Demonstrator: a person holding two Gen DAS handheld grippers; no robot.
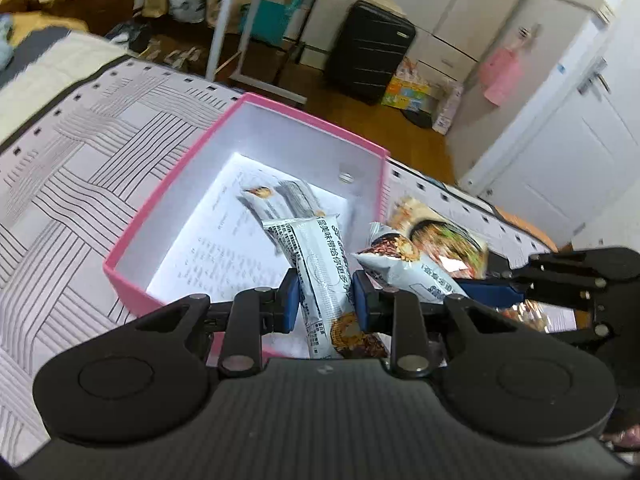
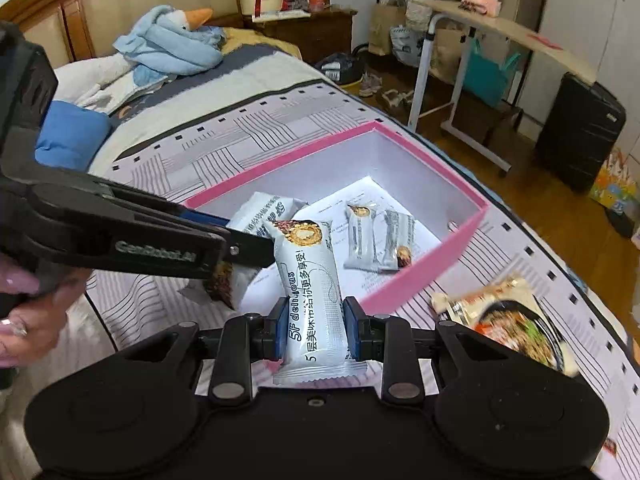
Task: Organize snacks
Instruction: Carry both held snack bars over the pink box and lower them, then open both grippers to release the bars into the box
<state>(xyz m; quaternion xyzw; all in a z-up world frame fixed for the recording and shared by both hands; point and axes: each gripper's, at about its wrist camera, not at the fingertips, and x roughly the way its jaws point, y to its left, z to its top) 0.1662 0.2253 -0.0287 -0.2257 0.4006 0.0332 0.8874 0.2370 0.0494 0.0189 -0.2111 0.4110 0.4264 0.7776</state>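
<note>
- Blue-padded fingers of the left gripper [image 1: 326, 300] clamp a white foil snack bar with a chocolate picture [image 1: 324, 280], held over the near edge of the box.
- Black right gripper [image 2: 311, 330] likewise grips its own white snack bar printed with blue lettering [image 2: 312, 300], tilted toward the box.
- Just beyond, a pink cardboard box with white inner walls [image 2: 404, 284] sits open on the striped grey bedspread [image 1: 80, 184]; two small wrapped snacks [image 2: 380, 240] lie inside on printed paper.
- Beside the box on the bed lies a colourful noodle packet [image 2: 508, 320].
- To do this well, lower each bar flat beside the others, one gripper at a time so they do not collide, then let go.
</note>
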